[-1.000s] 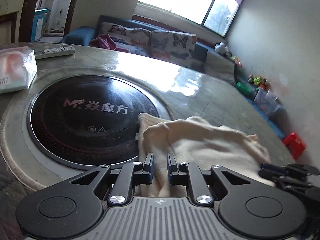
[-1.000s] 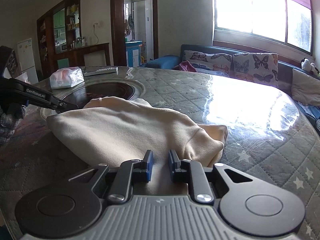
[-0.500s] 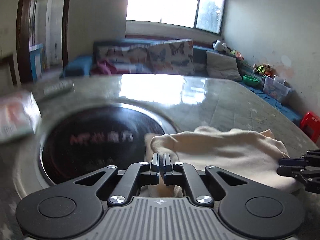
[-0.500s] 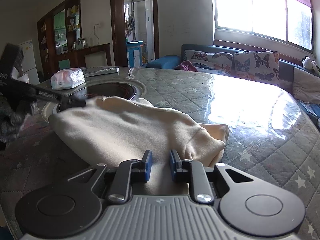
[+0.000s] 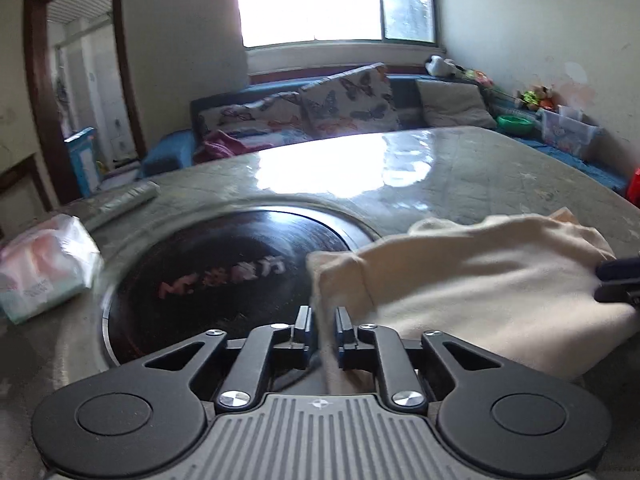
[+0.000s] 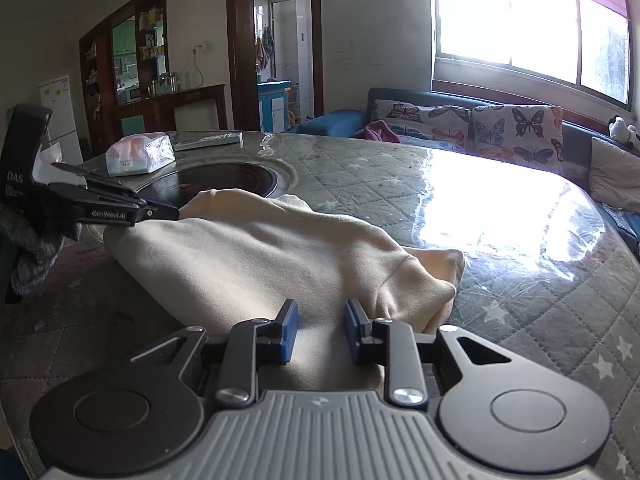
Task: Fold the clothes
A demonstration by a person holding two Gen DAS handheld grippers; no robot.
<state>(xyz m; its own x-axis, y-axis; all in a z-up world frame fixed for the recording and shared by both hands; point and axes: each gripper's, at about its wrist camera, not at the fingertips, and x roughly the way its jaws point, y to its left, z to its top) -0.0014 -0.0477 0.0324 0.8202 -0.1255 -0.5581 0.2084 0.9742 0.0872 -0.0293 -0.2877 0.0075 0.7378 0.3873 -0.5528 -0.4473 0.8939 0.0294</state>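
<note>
Nearest the right-wrist camera, the right gripper (image 6: 318,330) had just been opening; its blue pads stood apart, with the cream garment (image 6: 280,256) lying between them but not pinched. Across the bundle, the left gripper (image 5: 322,334) had parted again, a fold of cloth loose in the narrow gap. The garment lay bunched on the quilted table (image 6: 520,280), its far edge over the black cooktop (image 5: 208,276). With neither grip secure, the fold could slump open or drag across the cooktop.

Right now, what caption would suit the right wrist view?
Right gripper open over a folded cream garment on a quilted table, left gripper at its far edge.
</note>
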